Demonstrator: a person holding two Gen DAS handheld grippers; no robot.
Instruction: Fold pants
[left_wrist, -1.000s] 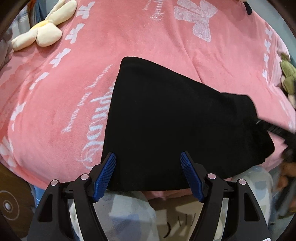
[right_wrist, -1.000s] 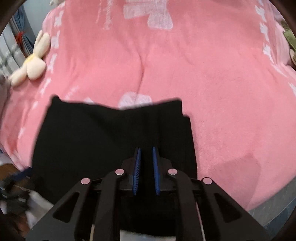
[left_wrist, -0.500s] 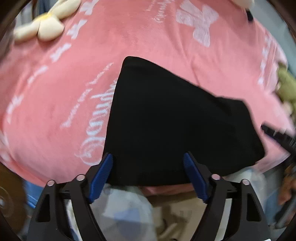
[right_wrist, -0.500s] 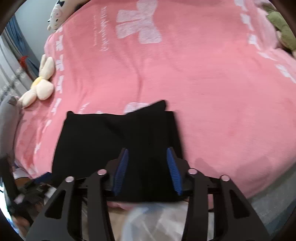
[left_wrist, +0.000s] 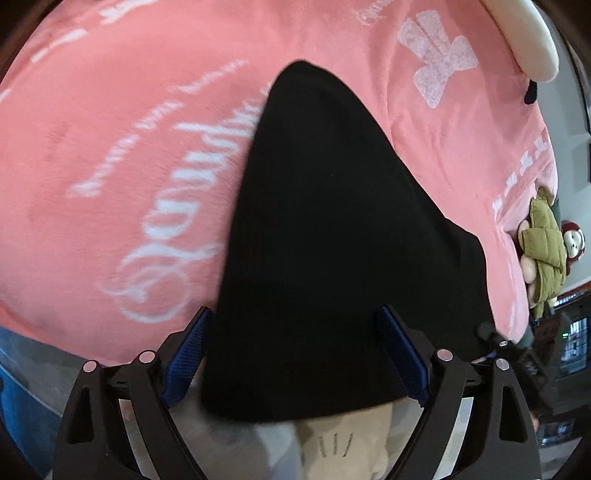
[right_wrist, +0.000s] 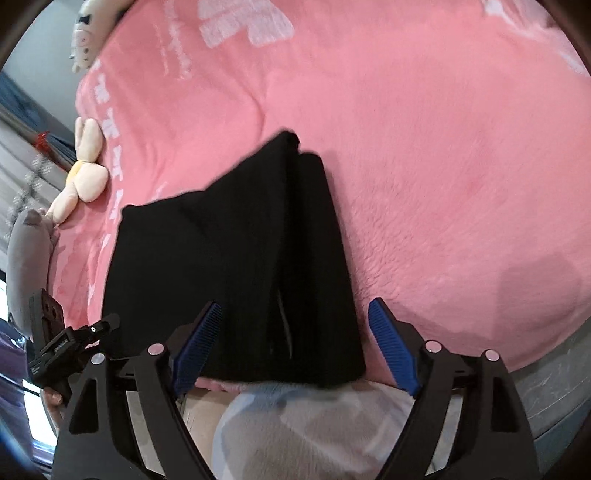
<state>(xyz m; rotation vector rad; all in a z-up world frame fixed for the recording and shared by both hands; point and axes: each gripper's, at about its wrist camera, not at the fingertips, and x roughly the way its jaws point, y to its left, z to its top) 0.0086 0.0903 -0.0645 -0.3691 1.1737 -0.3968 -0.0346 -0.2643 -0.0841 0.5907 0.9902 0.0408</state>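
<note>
The black pants (right_wrist: 236, 280) lie folded into a compact layered stack at the near edge of the pink blanket (right_wrist: 424, 155), filling the lower middle of both wrist views. In the right wrist view I see at least two stacked layers with a fold line running up the middle, so the folding looks mostly done; I judge that at most one last fold or some smoothing remains, though the cloth is too dark to count layers for certain.

My right gripper (right_wrist: 295, 347) has its jaws opening, blue pads spread either side of the near edge of the stack, not pressing on it. A second ago those pads were nearly together over the cloth. My left gripper (left_wrist: 291, 354) is also opening, spread wide astride the near left corner, nothing pinched; it was already parted before, only a little less.

Both views now sit lower and closer to the fabric. A flower plush (right_wrist: 83, 173) lies at the left edge of the right view, a monkey plush (left_wrist: 546, 251) at the right edge of the left view.
</note>
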